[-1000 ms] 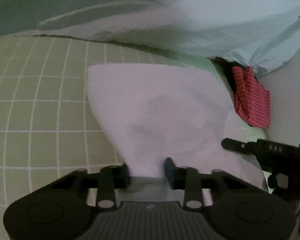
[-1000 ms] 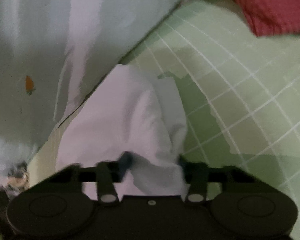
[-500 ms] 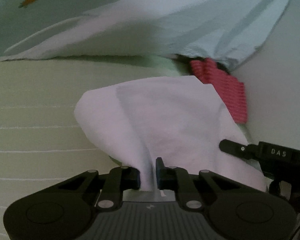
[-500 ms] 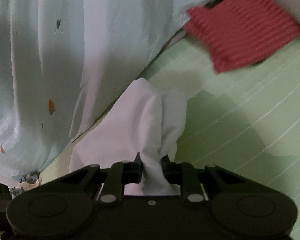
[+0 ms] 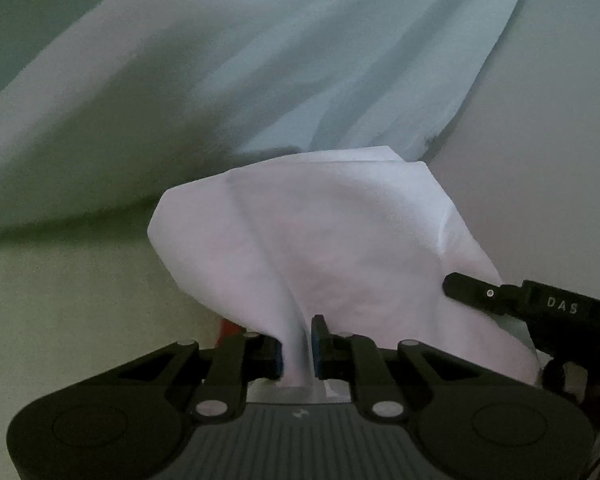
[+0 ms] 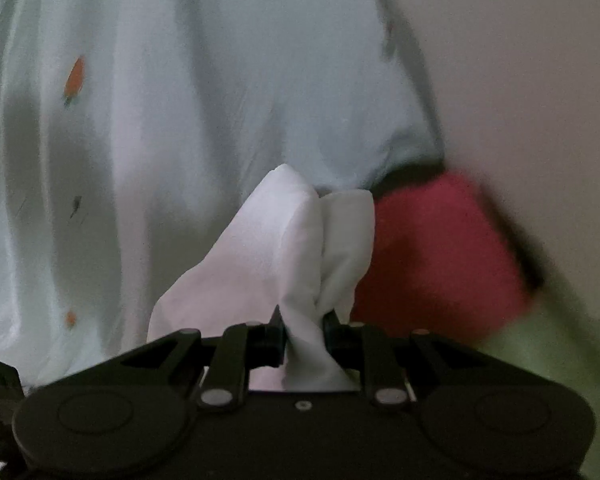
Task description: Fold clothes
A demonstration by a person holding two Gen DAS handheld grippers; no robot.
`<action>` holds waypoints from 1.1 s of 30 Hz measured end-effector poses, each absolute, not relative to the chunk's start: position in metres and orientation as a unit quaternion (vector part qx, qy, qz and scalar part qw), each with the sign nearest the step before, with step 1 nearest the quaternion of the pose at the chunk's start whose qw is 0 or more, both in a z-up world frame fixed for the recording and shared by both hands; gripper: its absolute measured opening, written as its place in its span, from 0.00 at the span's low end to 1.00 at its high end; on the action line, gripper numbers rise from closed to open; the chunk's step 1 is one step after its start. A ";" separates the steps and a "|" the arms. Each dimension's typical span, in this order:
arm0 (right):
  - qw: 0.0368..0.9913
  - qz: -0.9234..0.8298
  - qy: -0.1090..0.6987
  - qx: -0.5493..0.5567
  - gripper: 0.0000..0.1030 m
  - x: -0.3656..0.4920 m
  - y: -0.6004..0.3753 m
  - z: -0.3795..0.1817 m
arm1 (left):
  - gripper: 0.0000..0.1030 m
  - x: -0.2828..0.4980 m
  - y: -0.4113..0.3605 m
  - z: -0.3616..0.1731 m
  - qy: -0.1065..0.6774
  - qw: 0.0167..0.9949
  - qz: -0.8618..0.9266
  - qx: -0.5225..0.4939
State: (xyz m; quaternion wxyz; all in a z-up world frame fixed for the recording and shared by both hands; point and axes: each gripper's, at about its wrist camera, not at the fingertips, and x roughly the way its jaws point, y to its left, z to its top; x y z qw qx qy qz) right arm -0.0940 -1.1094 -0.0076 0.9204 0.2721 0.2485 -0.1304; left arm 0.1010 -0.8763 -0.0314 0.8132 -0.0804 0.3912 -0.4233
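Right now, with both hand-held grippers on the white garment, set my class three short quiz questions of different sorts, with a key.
1. True or false: the left hand-held gripper is open.
2. What is the right hand-held gripper clamping?
A. white garment
B. red cloth
C. pale blue sheet
3. Fill in: beside the garment in the right wrist view lies a ___ cloth.

Key: 1 false; 2 A; 3 red.
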 end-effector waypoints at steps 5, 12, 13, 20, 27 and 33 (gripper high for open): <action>0.933 -0.189 0.235 0.197 0.33 -0.047 -1.153 0.001 | 0.39 0.147 -0.952 -0.047 0.380 0.824 -0.417 -0.055; 0.909 -0.269 0.294 0.125 0.67 0.003 -1.155 -0.056 | 0.62 0.164 -0.984 -0.113 0.447 0.819 -0.358 0.042; 0.904 -0.280 0.302 0.114 0.67 0.010 -1.155 -0.064 | 0.64 0.159 -0.978 -0.114 0.441 0.819 -0.364 0.047; 0.887 -0.314 0.329 0.078 0.80 0.009 -1.141 -0.074 | 0.78 0.129 -0.947 -0.093 0.400 0.840 -0.364 0.040; 0.898 -0.313 0.301 0.072 0.86 -0.054 -1.089 -0.039 | 0.88 0.085 -0.920 -0.045 0.348 0.857 -0.379 0.027; 0.898 -0.314 0.291 0.103 0.87 -0.112 -1.046 -0.028 | 0.92 0.029 -0.886 -0.030 0.325 0.857 -0.399 0.038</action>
